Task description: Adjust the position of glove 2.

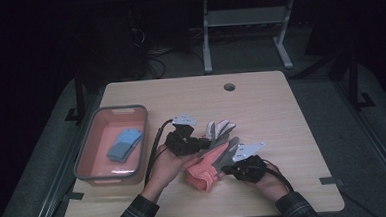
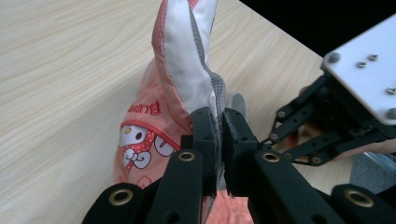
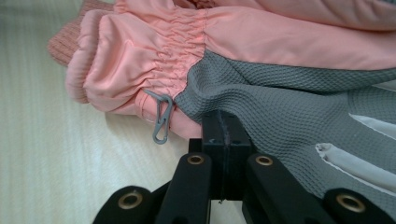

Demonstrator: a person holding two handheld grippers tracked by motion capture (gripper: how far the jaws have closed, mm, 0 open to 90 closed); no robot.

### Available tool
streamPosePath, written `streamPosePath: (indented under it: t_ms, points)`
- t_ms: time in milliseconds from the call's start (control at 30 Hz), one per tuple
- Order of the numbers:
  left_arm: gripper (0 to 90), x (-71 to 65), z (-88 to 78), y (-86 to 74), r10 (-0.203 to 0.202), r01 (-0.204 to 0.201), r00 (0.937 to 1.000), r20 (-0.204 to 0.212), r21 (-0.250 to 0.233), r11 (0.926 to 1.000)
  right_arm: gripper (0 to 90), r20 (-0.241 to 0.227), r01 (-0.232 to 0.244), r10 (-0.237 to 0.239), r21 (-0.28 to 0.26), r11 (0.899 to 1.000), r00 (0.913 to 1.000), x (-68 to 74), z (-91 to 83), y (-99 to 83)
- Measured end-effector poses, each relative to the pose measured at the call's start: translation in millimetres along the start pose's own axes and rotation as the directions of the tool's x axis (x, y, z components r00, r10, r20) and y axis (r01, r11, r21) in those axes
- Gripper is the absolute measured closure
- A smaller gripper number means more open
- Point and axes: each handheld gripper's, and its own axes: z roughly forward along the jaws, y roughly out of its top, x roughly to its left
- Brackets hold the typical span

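Note:
A pink glove (image 1: 204, 172) with a grey mesh palm (image 3: 289, 107) and white fingers (image 2: 182, 70) lies partly raised at the middle of the table. My left gripper (image 2: 219, 135) is shut on the glove's finger end, with grey and white fabric pinched between its pads; it sits at the glove's left in the high view (image 1: 202, 144). My right gripper (image 3: 223, 128) is shut at the edge of the mesh palm, near the gathered pink cuff (image 3: 140, 65) and a small grey clip (image 3: 161, 121). From above it is at the glove's right side (image 1: 230, 167). A cartoon print (image 2: 140, 147) marks the glove's back.
A pink bin (image 1: 86, 159) stands at the table's left and holds a folded blue item (image 1: 124, 143). A round cable hole (image 1: 229, 86) is near the far edge. Bare wooden tabletop (image 1: 276, 119) lies to the right. A white desk frame (image 1: 206, 42) stands behind the table.

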Motion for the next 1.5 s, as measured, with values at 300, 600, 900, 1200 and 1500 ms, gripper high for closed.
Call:
streamPosePath:
  t_ms: [300,600,900,1200,1500]
  points:
    - [84.5,-17.5,17.2,1.0,0.037,-0.037,0.9993,0.004,0.029,0.9989,90.0,0.009,-0.012,0.012,-0.010,1.000,0.9999,-5.6,2.6,0.9]
    - [83.5,-21.1,29.1,-5.1,0.060,-0.062,0.9978,0.027,0.063,0.9961,89.8,0.008,-0.022,0.022,-0.019,1.000,0.9997,-9.6,-1.9,-2.8]
    - [89.2,-26.7,43.7,-7.8,0.057,-0.068,0.9931,0.103,0.108,0.9918,84.7,0.037,-0.039,0.039,-0.005,0.999,0.9985,-14.6,-16.3,-13.7]
    - [88.2,-29.1,41.3,-5.2,0.063,-0.073,0.9924,0.106,0.096,0.9927,84.1,0.062,-0.065,0.066,-0.009,0.998,0.9959,-24.0,-33.2,-24.9]
    - [84.9,-11.4,-3.6,7.0,0.079,-0.079,0.9963,0.034,-0.011,0.9968,82.5,0.049,-0.069,0.070,-0.015,0.998,0.9964,-19.5,-39.1,-25.7]
